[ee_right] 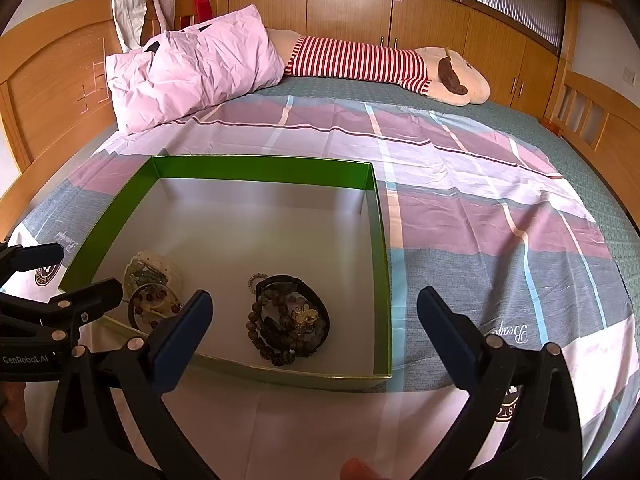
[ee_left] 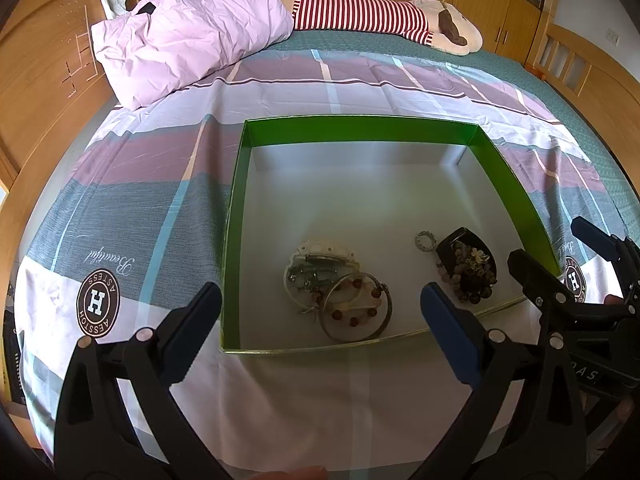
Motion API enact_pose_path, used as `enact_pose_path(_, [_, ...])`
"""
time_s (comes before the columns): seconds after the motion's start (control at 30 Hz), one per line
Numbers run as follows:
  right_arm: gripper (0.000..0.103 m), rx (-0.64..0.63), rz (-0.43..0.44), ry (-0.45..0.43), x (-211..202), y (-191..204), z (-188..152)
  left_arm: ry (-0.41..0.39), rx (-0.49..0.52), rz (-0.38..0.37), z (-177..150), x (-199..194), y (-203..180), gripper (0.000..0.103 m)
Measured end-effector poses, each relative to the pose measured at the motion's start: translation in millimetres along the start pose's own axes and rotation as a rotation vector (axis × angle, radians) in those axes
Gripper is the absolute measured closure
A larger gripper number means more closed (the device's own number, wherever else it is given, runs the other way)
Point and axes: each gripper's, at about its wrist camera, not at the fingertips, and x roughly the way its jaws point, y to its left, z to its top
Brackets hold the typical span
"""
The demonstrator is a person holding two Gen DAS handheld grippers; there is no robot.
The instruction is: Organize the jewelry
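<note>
The jewelry lay in two clusters near the front edge of a green-walled box (ee_left: 236,216) on the bedspread (ee_left: 140,208). A round bangle (ee_left: 356,308) with a pale ornament (ee_left: 320,264) sat toward the front-left corner; a pile of dark bead bracelets (ee_right: 290,320) sat further right. The left gripper (ee_left: 322,332) hovered just before the box's front wall, jaws wide apart, holding nothing. The right gripper (ee_right: 316,338) likewise gaped empty over the front-right corner. A pink pillow (ee_right: 192,64) and striped plush toy (ee_right: 360,60) lay well beyond.
</note>
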Motion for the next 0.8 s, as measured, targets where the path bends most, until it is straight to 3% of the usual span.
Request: enact_pose_path(0.8, [0.001, -0.006, -0.014, 0.003, 0.3, -1.4, -4.7, 0.010, 0.006, -0.015, -0.7, 2.7, -2.0, 0.002])
